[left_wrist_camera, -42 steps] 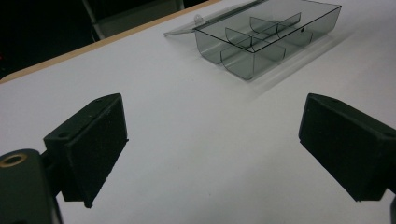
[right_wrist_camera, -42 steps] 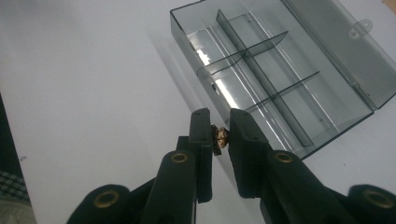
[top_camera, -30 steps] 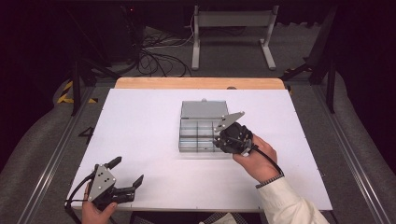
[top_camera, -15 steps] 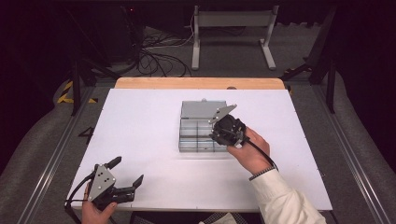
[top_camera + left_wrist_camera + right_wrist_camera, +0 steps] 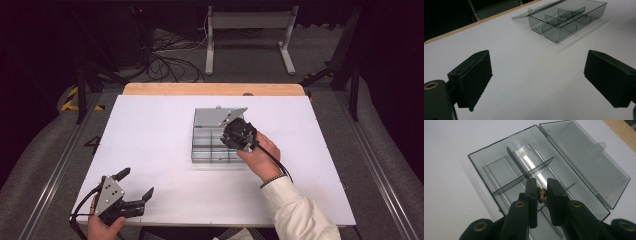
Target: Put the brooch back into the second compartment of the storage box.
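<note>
- Right gripper [image 5: 541, 192] — jaws nearly together, pinching a small brownish piece [image 5: 542, 193], perhaps metal, above the open compartment box [image 5: 499, 162].
- Left gripper [image 5: 537, 80] — jaws wide apart, holding nothing, over the white table [image 5: 529, 75].

1. High view — fixed above the near side, looking forward and down over the whole white table [image 5: 150, 130].
2. Left gripper view — low over the table, facing the clear compartment box [image 5: 566, 20] from afar.
3. Right gripper view — close above that box [image 5: 529, 170], looking steeply down; box shared by all three.
</note>
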### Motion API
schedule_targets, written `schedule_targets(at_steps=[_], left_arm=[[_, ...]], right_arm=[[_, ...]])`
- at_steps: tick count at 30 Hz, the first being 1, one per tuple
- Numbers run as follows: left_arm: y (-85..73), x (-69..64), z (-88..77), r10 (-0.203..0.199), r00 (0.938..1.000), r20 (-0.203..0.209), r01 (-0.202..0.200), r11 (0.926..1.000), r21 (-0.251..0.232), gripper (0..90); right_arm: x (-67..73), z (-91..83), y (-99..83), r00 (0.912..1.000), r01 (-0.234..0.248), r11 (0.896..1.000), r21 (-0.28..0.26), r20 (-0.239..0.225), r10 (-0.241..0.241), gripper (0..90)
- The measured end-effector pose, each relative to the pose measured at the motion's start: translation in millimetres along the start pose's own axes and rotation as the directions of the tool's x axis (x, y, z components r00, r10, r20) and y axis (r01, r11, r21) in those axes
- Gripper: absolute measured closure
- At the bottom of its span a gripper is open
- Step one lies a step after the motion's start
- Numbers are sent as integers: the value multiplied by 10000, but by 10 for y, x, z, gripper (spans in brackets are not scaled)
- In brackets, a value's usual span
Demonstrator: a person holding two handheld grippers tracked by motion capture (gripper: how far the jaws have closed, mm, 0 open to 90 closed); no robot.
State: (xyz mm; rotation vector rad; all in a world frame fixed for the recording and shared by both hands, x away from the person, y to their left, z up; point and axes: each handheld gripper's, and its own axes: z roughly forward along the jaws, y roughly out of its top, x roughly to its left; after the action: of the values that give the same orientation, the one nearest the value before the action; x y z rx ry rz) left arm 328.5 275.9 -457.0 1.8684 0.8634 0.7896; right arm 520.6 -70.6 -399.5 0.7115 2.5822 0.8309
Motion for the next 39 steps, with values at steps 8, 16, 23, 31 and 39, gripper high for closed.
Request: schedule_targets(at_steps=[8,16,23,31,39], left_arm=[[5,-8,12,-6,10000,44,6,10000,39,82],[8,-15,19,52,10000,66,-52,10000,55,82],[8,-15,18,58,10000,64,-58,10000,49,82],[10,-19,26,87,9999,98,-88,9999,71,82],[10,-16,25,89,9999,105,-90,9999,53,83]], right_arm=[[-86,153,-26,9989,-477,9988,-148,-57,476,795],[-135,285,-40,9970,-775,9969,-152,-45,774,794],[-169,392,-49,9940,-1094,9939,-131,-59,1093,794],[-198,484,-71,9911,-1330,9910,-150,-92,1329,794],[-219,585,-92,9870,-1607,9870,-72,-92,1607,793]])
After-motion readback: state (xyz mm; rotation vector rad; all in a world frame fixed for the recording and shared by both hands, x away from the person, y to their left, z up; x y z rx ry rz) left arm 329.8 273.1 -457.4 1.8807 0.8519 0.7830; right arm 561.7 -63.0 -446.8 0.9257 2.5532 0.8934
